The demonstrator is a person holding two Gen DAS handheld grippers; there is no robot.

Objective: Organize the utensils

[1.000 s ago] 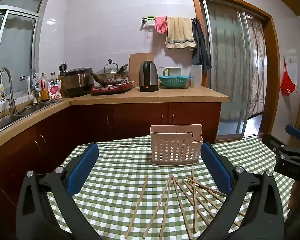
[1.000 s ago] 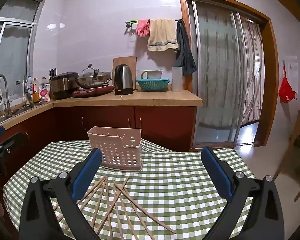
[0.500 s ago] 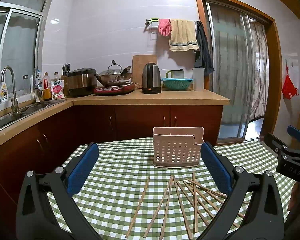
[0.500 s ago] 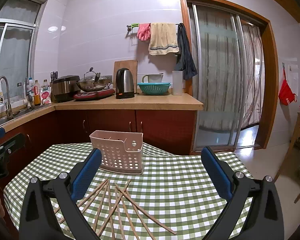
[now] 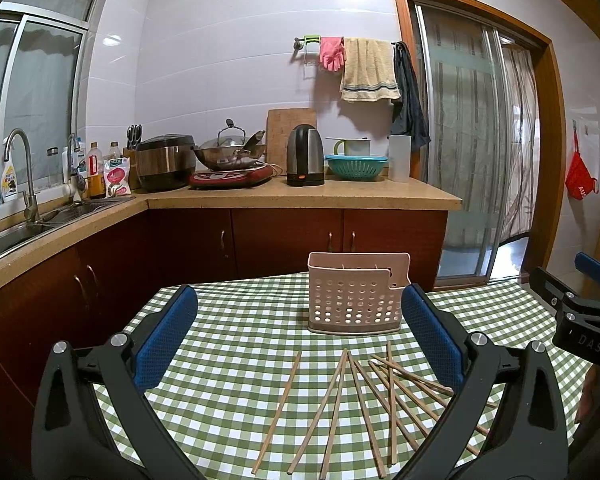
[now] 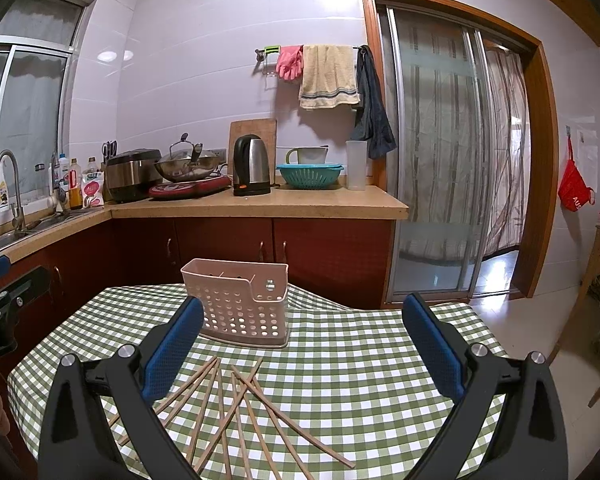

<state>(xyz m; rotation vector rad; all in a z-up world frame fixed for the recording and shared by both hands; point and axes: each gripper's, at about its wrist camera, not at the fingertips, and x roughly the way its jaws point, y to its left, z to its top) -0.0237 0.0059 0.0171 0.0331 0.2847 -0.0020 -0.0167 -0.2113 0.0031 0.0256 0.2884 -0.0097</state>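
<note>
Blue pads line the fingers of the left gripper (image 5: 299, 336), which fills the bottom of the left wrist view with its jaws spread wide and nothing between them. At the right edge of that frame the right gripper (image 5: 580, 312) shows from the side, and white letters reading "DAS" can be made out on its black body. In its own view the right gripper (image 6: 302, 342) is likewise wide open and empty, with the left gripper (image 6: 0, 300) showing at the left edge, its lettering too cropped to read. Wooden chopsticks (image 5: 364, 400) lie loose and partly crossed on the green-checked tablecloth (image 5: 240, 344) in the lower centre of the left view, and in the lower left centre of the right view (image 6: 236, 408). Just beyond them, mid-frame, stands the pink perforated utensil holder (image 5: 356, 300), upright on the cloth, with thin sticks barely visible over its rim. Behind the table runs a counter (image 5: 300, 196) carrying a black-and-steel kettle (image 5: 305, 156), a wok (image 5: 230, 152) on a red cooktop, a rice cooker (image 5: 165, 162) and a teal colander (image 5: 356, 166). At far right hangs a red bag (image 5: 579, 176) with white letters of which only "AU" is legible. Bottle labels by the sink at left are too small to read.
</note>
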